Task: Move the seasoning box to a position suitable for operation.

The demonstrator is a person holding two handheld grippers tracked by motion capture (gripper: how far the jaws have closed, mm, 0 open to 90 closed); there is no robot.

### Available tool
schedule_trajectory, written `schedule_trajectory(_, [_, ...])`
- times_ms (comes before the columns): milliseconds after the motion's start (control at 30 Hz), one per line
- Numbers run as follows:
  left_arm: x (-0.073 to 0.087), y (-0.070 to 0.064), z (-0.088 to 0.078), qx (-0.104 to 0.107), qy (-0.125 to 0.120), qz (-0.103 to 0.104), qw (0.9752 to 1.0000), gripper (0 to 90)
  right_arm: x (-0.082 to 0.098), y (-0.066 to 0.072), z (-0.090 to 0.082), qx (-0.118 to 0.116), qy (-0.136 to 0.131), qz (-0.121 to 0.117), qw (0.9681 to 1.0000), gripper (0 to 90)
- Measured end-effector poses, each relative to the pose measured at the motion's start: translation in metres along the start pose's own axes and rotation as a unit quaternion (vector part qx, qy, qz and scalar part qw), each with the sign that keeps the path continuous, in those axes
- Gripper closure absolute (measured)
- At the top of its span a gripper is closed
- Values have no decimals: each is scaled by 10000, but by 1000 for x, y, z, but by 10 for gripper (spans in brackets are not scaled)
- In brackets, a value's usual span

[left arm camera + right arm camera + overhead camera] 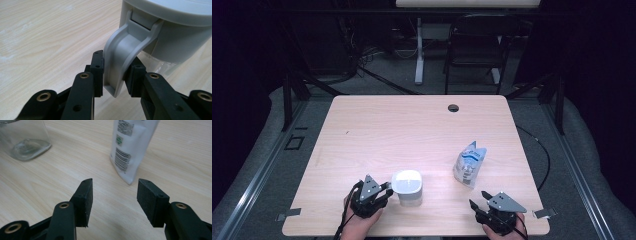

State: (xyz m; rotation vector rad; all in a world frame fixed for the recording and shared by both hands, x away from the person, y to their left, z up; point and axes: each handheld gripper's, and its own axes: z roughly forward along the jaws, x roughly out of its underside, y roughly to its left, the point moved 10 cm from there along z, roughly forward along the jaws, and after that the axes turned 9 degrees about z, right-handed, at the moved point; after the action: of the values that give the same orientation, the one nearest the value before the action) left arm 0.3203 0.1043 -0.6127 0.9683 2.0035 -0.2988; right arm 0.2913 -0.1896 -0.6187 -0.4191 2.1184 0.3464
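Close against the left gripper [384, 192], at the table's [377, 130] near edge, stands the white-lidded pitcher [407, 186], its grey handle [122, 60] between the two jaws, which press on it from both sides. From the left gripper view the handle's hinge under the lid shows, a detail too small from above. Well apart, the right gripper [113, 200] stands open and empty, the white pouch [131, 147] just ahead, and the pitcher's clear glass base [25, 142] shows at upper left.

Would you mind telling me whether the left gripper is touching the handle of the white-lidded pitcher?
Touching. In the left gripper view, the left gripper has both black pads pressed against the sides of the grey handle, with no gap visible on either side.
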Motion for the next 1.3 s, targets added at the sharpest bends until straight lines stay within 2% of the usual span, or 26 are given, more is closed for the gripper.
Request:
schedule_trajectory(167, [-1,-9,-2,28,27,82,10000,715,-5,10,4,-89,-36,-143,9999,490])
schedule_trajectory(300, [-1,-11,-2,31,8,35,10000,715,-6,15,4,-88,-68,-312,9995,490])
schedule_trajectory(400, [-1,-12,-2,44,-3,48,10000,715,-7,17,5,-86,-109,-345,9993,490])
schedule_trajectory(667, [-4,-17,1,94,-32,57,9999,713,-5,19,5,-130,-19,-280,9995,517])
schedule_trajectory(833, [-6,-21,3,215,-52,101,9997,710,-5,20,4,-193,4,-283,9994,565])
schedule_trajectory(1200, [-5,-20,-3,345,-185,-138,9991,658,-3,21,4,-262,113,-290,9992,585])
schedule_trajectory(1300, [-3,-18,-5,346,-152,-106,9992,638,-4,22,4,-303,133,-291,9990,596])
